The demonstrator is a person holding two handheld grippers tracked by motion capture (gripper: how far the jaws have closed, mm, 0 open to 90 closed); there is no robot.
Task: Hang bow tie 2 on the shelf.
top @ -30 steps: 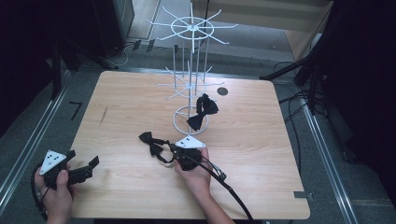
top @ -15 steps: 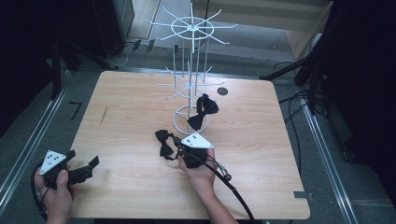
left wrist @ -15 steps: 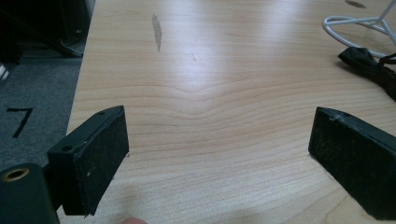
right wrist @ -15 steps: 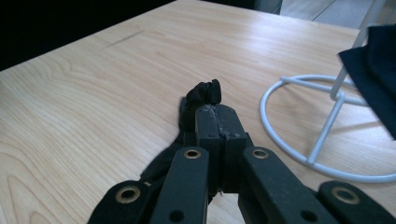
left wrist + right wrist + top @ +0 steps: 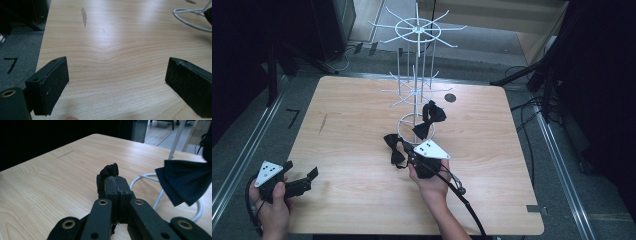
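While the right gripper (image 5: 408, 153) is held above the table (image 5: 352, 125), its jaws are pressed together on a black bow tie (image 5: 393, 148), which hangs off their tips with one wing beyond them and one below. In the right gripper view, dark cloth (image 5: 109, 170) bunches just past the closed jaw tips. A second bow tie (image 5: 429, 118) sits on the white wire rack (image 5: 416, 90), just ahead of those jaws and apart from them; its ring base (image 5: 160, 195) lies beside them. At the near left corner, the left gripper (image 5: 304, 182) has its jaws spread wide, bare wood between them.
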